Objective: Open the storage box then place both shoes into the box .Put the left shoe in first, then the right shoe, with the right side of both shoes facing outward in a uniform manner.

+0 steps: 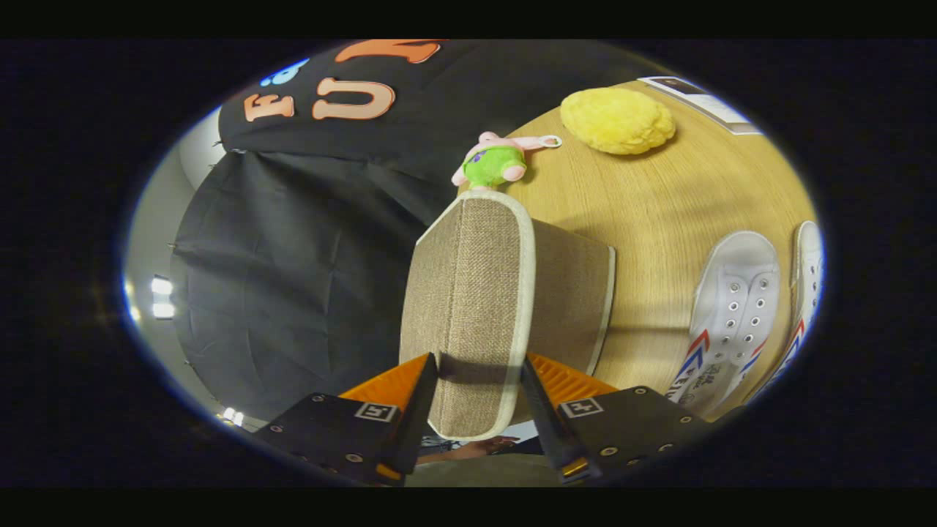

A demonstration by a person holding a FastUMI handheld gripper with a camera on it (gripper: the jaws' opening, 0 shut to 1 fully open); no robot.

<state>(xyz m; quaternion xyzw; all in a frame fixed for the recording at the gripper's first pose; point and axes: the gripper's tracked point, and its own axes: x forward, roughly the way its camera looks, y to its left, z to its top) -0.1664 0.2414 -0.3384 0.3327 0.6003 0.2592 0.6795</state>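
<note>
1. The gripper (pixel 476 410) is clamping the storage box lid (pixel 468 307); both fingers are pressing its cream-trimmed edge, at bottom centre of the frame.
2. The lid is standing raised between the fingers, its long axis running away from them toward frame centre. The box body (pixel 575 300) is sitting just right of the lid, on the wooden table (pixel 659 205).
3. The two white shoes (pixel 732 315) are lying at right of frame, right of the box and well apart from the fingers, toes pointing up-frame.
4. Judgement: the lid is needing to swing further open before reaching rightward for a shoe.
5. Writing: the shoes are carrying red-blue stripes and dark lettering, too small to read. A card (pixel 703 102) at upper right is unreadable.
6. A plush toy (pixel 494 161) and a yellow sponge-like lump (pixel 618 121) are sitting beyond the box.
</note>
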